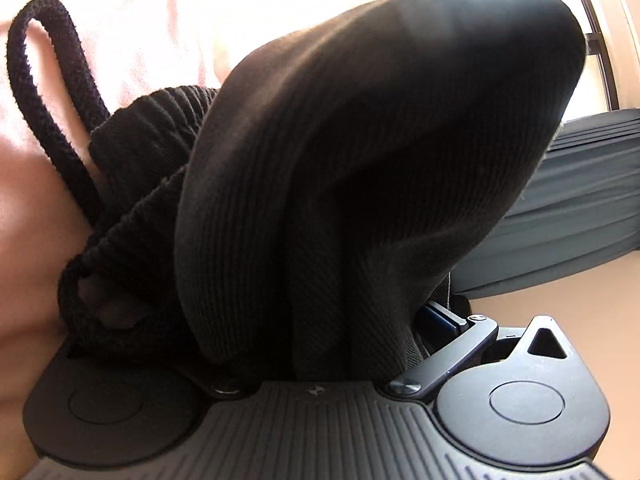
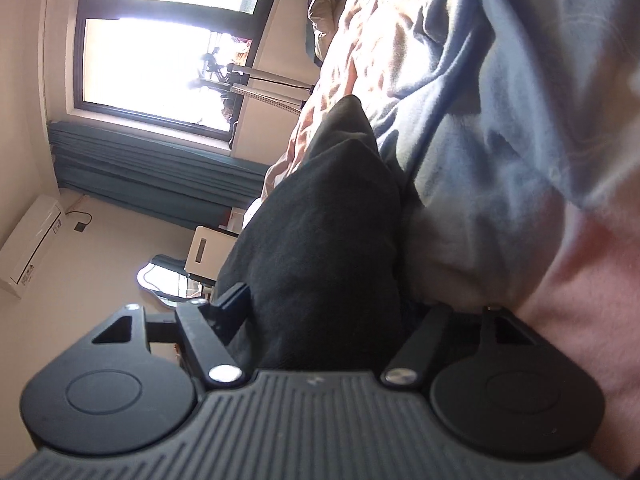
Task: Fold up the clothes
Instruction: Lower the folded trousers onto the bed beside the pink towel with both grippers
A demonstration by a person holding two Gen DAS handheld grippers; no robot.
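Black garment (image 1: 360,168), bunched and ribbed, filling the left gripper (image 1: 320,344), fingers buried under cloth, so clamped or merely draped: cannot tell. Elastic waistband (image 1: 152,120) and looped drawstring (image 1: 44,92) off to its left, over pink bedding (image 1: 140,12). Same dark cloth (image 2: 324,240) wedged between the fingers of the right gripper (image 2: 324,320), fingers spread on either side of the wad; grip unclear. Blue cloth (image 2: 500,120) crumpled just beside it on the bed. Window (image 2: 160,60) and teal curtain (image 2: 140,164) beyond.
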